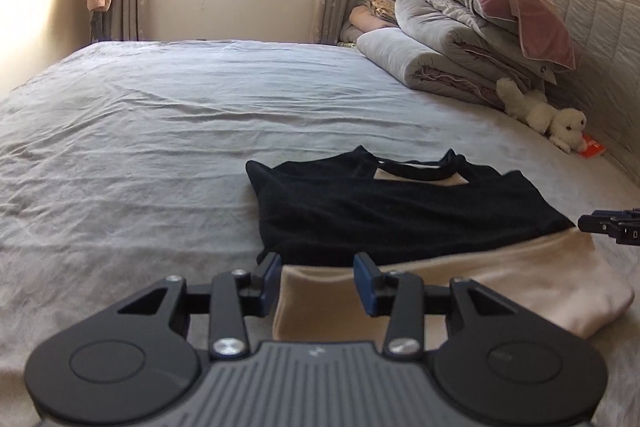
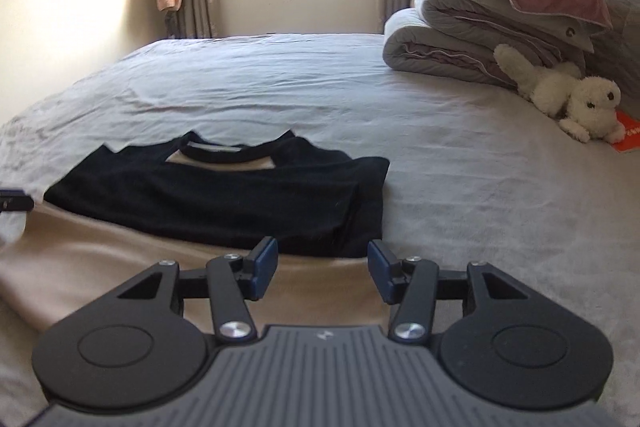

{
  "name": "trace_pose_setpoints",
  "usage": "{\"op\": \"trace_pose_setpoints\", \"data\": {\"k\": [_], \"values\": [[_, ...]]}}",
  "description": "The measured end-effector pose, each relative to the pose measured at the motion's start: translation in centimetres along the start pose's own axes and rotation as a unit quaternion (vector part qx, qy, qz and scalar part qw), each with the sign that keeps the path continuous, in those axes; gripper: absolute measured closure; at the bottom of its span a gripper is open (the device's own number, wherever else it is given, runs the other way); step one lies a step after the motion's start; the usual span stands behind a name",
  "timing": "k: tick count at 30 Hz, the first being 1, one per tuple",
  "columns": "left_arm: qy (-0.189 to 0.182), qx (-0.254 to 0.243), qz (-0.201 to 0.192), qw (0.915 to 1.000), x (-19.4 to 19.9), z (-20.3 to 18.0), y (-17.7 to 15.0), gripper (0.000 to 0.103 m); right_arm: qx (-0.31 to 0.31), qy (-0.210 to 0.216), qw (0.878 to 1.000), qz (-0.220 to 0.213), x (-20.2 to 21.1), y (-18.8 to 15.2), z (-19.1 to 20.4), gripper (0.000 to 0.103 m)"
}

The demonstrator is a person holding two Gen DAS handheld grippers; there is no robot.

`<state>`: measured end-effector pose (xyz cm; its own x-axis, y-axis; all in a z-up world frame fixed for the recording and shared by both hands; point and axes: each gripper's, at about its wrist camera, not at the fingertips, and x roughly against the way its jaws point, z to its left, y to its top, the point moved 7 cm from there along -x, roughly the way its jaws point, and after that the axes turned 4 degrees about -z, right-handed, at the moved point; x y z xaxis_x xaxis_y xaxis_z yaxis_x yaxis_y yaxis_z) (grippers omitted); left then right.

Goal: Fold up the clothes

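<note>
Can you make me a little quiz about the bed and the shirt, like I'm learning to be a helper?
1. True or false: the left gripper is squeezing the shirt.
2. Which colour is the shirt's top part: A black, B red, C green?
3. What white toy lies by the folded quilts?

Key: 1 false, both the left gripper and the right gripper are open with nothing pinched. 2 A. 3 the plush dog.
</note>
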<state>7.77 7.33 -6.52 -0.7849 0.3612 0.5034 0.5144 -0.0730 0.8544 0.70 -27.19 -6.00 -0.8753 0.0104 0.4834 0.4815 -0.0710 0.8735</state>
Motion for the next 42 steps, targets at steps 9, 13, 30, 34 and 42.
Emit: {"op": "trace_pose_setpoints", "data": {"k": [9, 13, 30, 34, 42], "values": [[-0.019, 0.030, 0.072, 0.9967, -5.7, 2.2, 1.4, 0.062, -0.066, 0.029, 0.997, 0.041, -3.9, 2.6, -1.7, 0.046], [-0.039, 0.062, 0.090, 0.9933, -7.9, 3.5, 2.1, 0.061, -0.071, 0.032, 0.995, 0.061, -5.9, 3.1, -3.1, 0.044], [-0.088, 0.134, 0.114, 0.9804, -14.7, 6.1, 4.5, 0.076, -0.127, 0.088, 0.984, 0.092, -13.5, 3.6, -5.0, 0.042], [-0.083, 0.132, 0.109, 0.9818, -15.2, 5.9, 4.4, 0.092, -0.107, 0.099, 0.985, 0.093, -14.4, 3.9, -4.2, 0.048], [-0.087, 0.099, 0.037, 0.9906, -12.7, 4.9, 5.5, 0.095, -0.116, 0.098, 0.986, 0.061, -13.2, 5.0, -4.1, 0.089]]}}
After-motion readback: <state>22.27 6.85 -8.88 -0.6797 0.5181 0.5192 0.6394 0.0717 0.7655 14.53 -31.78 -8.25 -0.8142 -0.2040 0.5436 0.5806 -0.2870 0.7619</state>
